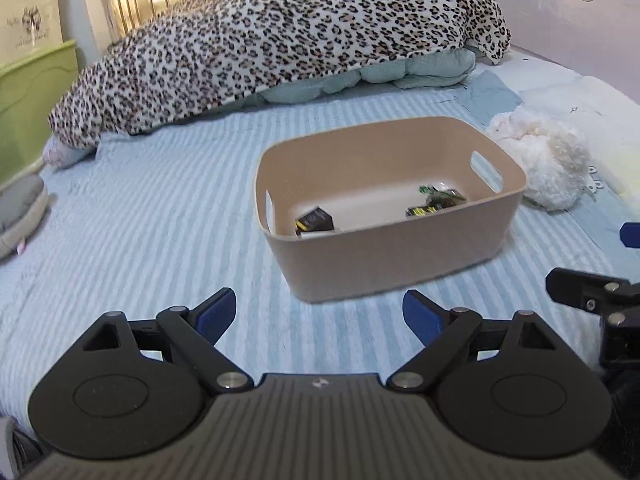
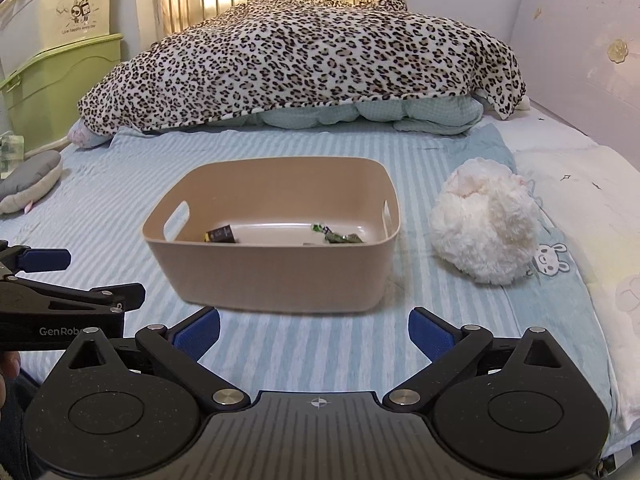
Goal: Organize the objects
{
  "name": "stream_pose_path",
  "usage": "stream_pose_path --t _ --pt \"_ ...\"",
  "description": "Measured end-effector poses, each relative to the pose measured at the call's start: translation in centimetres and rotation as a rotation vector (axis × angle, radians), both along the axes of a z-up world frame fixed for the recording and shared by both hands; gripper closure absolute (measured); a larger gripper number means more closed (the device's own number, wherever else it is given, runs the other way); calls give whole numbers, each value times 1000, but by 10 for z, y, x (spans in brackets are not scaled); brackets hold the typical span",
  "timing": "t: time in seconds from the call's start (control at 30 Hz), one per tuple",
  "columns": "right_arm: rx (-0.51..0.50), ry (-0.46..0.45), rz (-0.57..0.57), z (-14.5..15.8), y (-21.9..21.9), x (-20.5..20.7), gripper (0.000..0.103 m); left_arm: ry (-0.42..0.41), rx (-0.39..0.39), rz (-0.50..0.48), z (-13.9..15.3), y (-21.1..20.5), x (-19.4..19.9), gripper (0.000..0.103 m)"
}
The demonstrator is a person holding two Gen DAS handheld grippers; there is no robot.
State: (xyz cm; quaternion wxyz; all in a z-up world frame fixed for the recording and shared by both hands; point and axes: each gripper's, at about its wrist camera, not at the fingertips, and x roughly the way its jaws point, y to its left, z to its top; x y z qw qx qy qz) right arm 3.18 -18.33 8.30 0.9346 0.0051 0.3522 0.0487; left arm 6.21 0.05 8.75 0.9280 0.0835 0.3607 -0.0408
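Right wrist: claw (image 2: 314, 330) spread over sheet (image 2: 100, 208) before bin (image 2: 272, 276).

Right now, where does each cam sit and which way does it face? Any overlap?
Left wrist: sits on the left gripper, low over the striped bedsheet, facing the tan bin slightly to its right; own open blue fingers show, plus part of the right gripper at the right edge.
Right wrist: sits on the right gripper, facing the bin head-on, white fluffy toy to its right; own open fingers show, left gripper at the left edge.
Shared: bin with small packets inside, fluffy toy, leopard blanket, green storage box.
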Motion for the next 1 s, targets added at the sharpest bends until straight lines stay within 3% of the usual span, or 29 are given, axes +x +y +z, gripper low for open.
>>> stream_pose_path --t 1.0 --pt "3 4 37 14 17 -74 0 -42 -133 38 19 13 -88 13"
